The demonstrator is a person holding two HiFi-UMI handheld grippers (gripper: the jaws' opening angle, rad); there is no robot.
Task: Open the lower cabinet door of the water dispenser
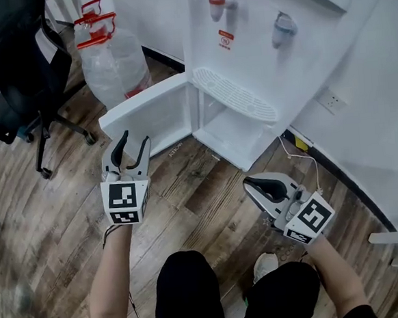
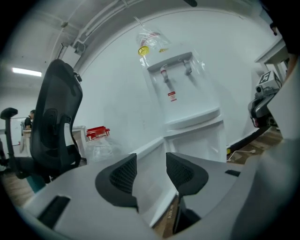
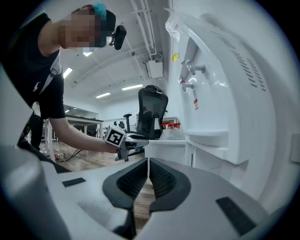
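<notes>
The white water dispenser (image 1: pixel 258 40) stands against the wall, and its lower cabinet door (image 1: pixel 151 114) is swung open to the left, showing the empty compartment (image 1: pixel 231 128). My left gripper (image 1: pixel 134 141) hovers just in front of the door's free edge, open, with nothing between its fingers. In the left gripper view the door (image 2: pixel 150 154) shows through the gap of that gripper (image 2: pixel 151 161), apart from the pads. My right gripper (image 1: pixel 250 183) hangs to the right, in front of the dispenser's base, shut and empty. The right gripper view shows its pads (image 3: pixel 148 164) closed together.
A black office chair (image 1: pixel 13 66) stands at the far left. Large clear water bottles (image 1: pixel 112 59) with red caps sit beside the open door. A wall socket (image 1: pixel 330 100) and a white cable (image 1: pixel 298 157) lie right of the dispenser. The floor is wood planks.
</notes>
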